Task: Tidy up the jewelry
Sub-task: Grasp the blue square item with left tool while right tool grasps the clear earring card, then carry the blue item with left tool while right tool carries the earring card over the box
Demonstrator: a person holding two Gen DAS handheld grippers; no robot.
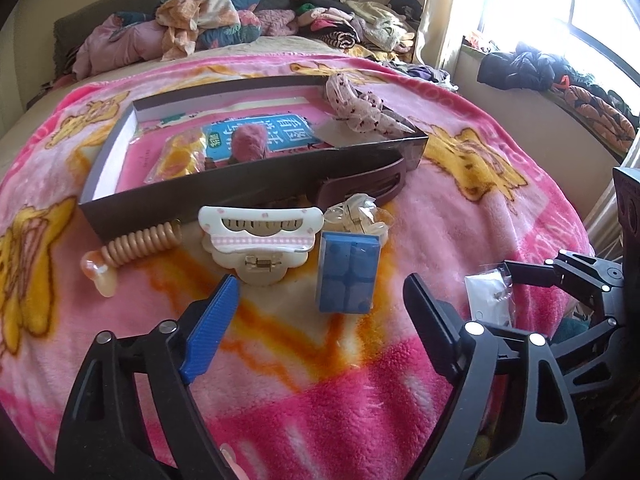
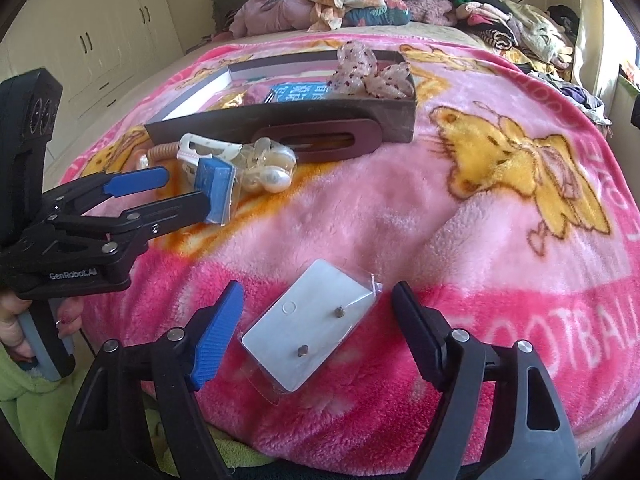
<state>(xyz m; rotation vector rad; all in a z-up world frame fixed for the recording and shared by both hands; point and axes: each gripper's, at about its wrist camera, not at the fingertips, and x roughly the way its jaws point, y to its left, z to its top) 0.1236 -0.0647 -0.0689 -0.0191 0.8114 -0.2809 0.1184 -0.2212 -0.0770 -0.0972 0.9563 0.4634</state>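
Earring card [image 2: 310, 326] lies between my right claw's [image 2: 316, 322] wide jaws, untouched, long axis slanting far-right; left claw [image 1: 320, 300], also wide, faces the blue box [image 1: 347, 272].

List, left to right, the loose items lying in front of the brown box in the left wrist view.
Amber spiral hair tie → white claw clip → blue pad in its clear bag → white earring card, at the far right beside the right tool.
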